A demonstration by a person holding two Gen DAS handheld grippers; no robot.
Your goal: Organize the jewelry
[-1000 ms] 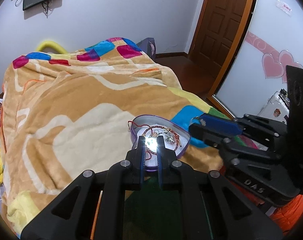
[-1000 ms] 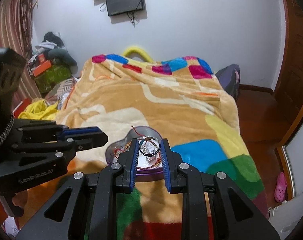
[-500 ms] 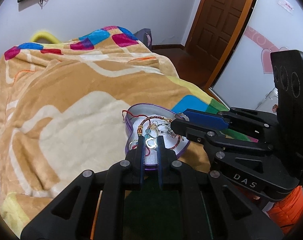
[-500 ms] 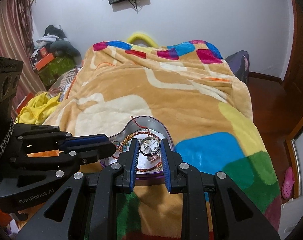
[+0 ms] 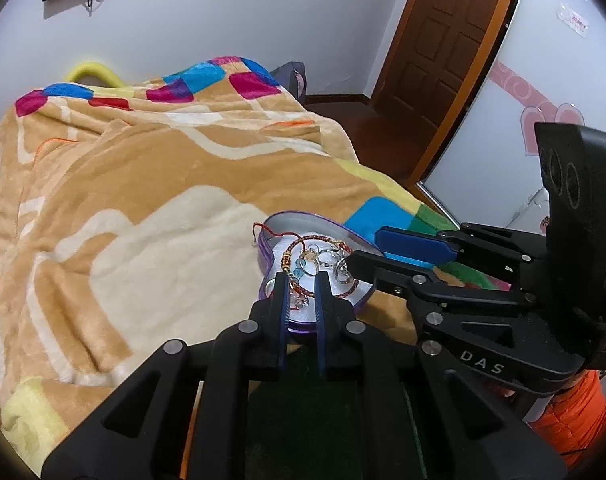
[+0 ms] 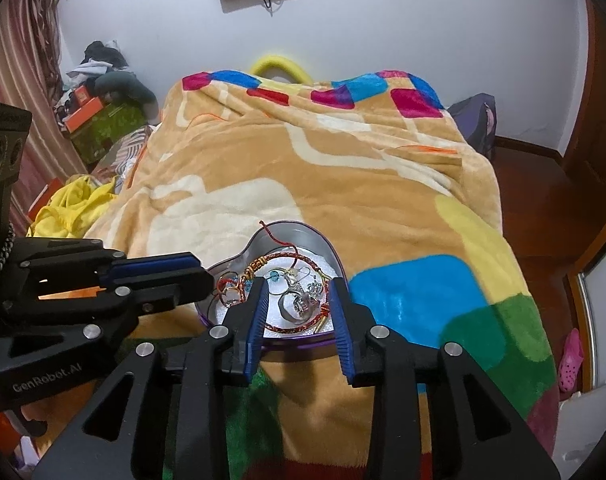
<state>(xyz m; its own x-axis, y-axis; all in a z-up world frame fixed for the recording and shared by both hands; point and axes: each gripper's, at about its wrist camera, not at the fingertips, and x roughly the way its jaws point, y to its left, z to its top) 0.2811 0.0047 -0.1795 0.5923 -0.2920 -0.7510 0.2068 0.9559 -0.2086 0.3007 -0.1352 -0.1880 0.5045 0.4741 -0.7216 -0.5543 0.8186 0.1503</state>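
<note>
A purple heart-shaped tin [image 6: 307, 232] sits on the bed blanket and holds red braided bracelets [image 6: 291, 257] and several rings. It also shows in the left wrist view [image 5: 291, 216]. My right gripper [image 6: 299, 302] is open just above the tin's near edge, with a silver ring [image 6: 292, 307] lying in the tin between its fingers. In the left wrist view the right gripper [image 5: 361, 254] reaches over the tin from the right. My left gripper [image 5: 302, 285] has its jaws narrowly apart and empty over the tin's near side; it enters the right wrist view [image 6: 201, 276] from the left.
The tin rests on an orange, cream and multicoloured blanket [image 6: 343, 168] covering the bed. Clothes and boxes [image 6: 91, 96] are piled left of the bed. A wooden door [image 5: 443, 48] and wood floor lie to the right.
The right gripper opened wider and the silver ring it held now lies in the tin. Both grippers moved closer to the tin. The left gripper no longer holds a shiny ring.
</note>
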